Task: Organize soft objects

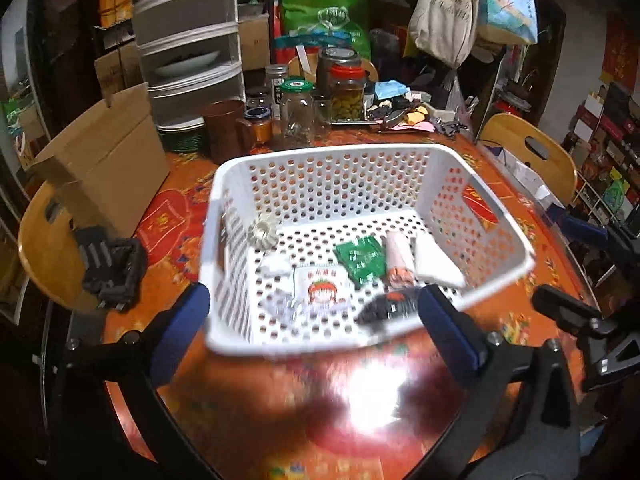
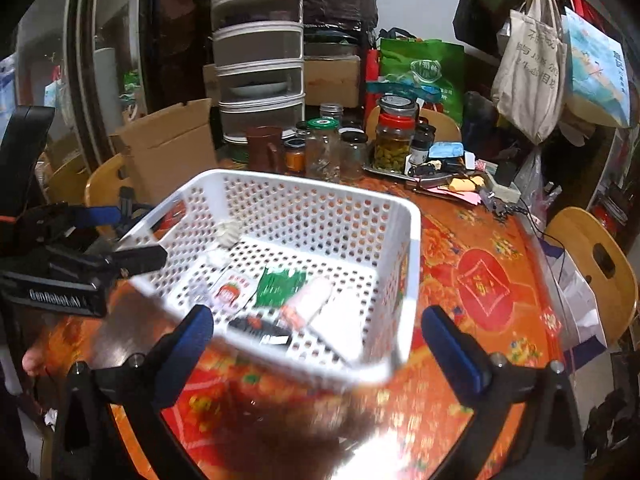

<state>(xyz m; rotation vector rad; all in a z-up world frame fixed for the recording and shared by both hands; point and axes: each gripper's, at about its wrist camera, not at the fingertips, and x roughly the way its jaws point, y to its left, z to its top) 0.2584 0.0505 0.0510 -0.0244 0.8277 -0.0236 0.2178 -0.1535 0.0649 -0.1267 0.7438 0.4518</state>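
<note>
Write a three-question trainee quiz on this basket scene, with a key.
1. True or false: the white basket has solid walls.
2. Which lies in the basket? A) green packet B) brown mug C) cardboard box
3. Fill in: the jaws of the left gripper and the right gripper stand ____ and hold nothing.

Key:
1. False; the walls are perforated.
2. A; the mug and box stand on the table outside it.
3. Open.
</note>
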